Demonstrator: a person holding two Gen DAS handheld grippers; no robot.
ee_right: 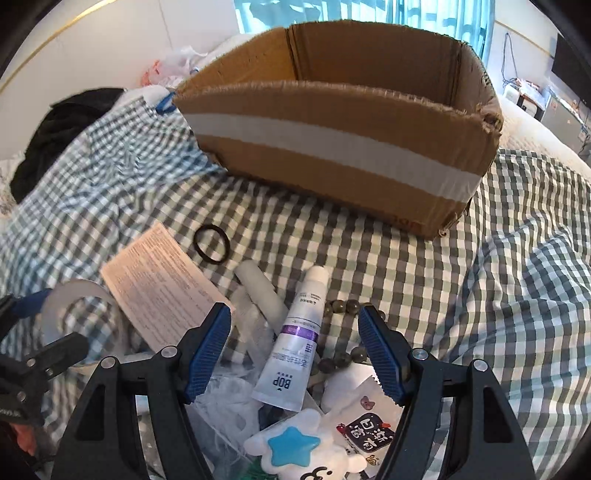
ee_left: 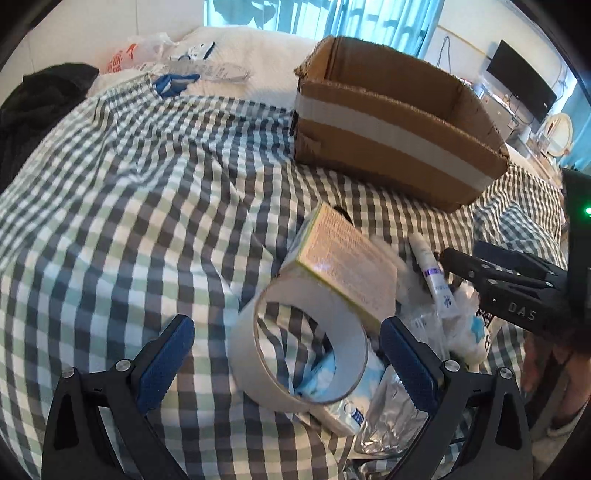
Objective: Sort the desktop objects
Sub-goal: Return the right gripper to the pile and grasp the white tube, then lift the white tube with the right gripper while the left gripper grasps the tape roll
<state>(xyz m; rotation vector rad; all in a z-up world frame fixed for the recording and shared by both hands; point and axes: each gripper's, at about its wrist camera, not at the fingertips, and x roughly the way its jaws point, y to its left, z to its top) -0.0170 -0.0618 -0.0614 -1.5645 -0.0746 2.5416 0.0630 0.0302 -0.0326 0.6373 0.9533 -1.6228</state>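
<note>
Both claws are spread and hold nothing: the left gripper [ee_left: 286, 354] straddles the tape roll [ee_left: 301, 347], the right gripper [ee_right: 295, 354] the tube [ee_right: 295, 350]. I judge sorting barely begun, since the pile remains and the box [ee_right: 332, 155] beyond shows no contents. All rests on a checked cloth [ee_left: 129, 221] on a bed, curtains [ee_left: 369, 22] behind.

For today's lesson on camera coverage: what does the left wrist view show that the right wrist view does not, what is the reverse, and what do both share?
Only the left wrist view shows the hollow of the tape roll and the silver foil packet beneath it.

Only the right wrist view shows the black hair tie, the bead bracelet and the blue star plush.

Both show the cardboard box, the BOP tube, the printed carton and the checked cloth. Both tools, left and right, are open.
</note>
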